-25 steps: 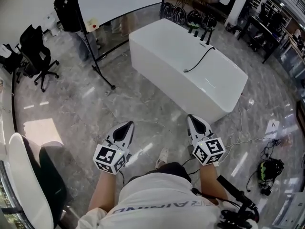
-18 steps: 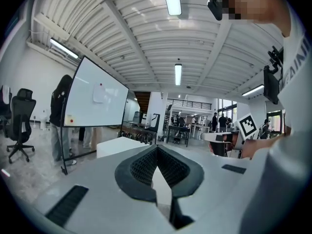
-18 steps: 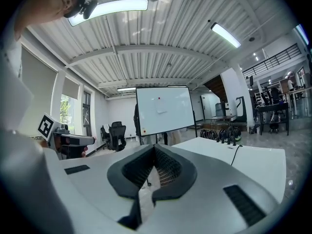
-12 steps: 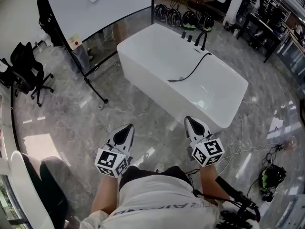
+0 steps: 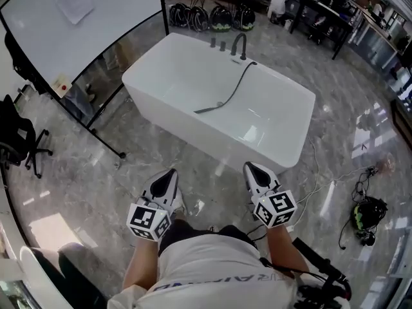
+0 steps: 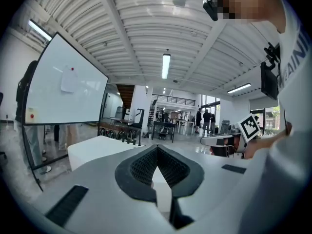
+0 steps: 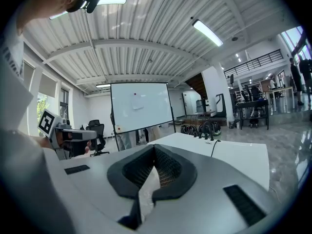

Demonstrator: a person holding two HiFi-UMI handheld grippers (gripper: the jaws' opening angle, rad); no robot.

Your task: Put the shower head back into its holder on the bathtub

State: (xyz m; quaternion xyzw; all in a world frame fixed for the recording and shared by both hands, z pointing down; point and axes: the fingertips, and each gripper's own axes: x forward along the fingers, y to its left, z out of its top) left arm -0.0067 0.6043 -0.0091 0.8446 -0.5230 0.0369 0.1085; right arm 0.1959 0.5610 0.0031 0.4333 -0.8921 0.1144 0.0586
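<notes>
- Grey marble floor (image 5: 77,172) surrounds a white bathtub (image 5: 193,134) in a big workshop hall. A whiteboard (image 5: 84,24) on a stand sits near the tub's left end.
- The shower head (image 5: 205,111) lies on the bottom of the tub. Its dark hose (image 5: 235,82) runs up to the far rim beside the taps (image 5: 230,44). I cannot tell which fitting there is the holder.
- The left gripper (image 5: 168,174) and right gripper (image 5: 252,168) hang over the floor, well short of the tub. Each has its fingers pressed together with nothing between them.
- The head is probably light, stiff and smooth, so it may be slippery. The hose will likely drag and twist it, so a grip on the handle near the hose joint looks best.
- The tub's near rim stands between the grippers and the head, so the reach must go over it. The whiteboard stand's foot (image 5: 109,148) is on the left, and a tangle of black gear (image 5: 365,214) lies on the right. The floor straight ahead looks open.
</notes>
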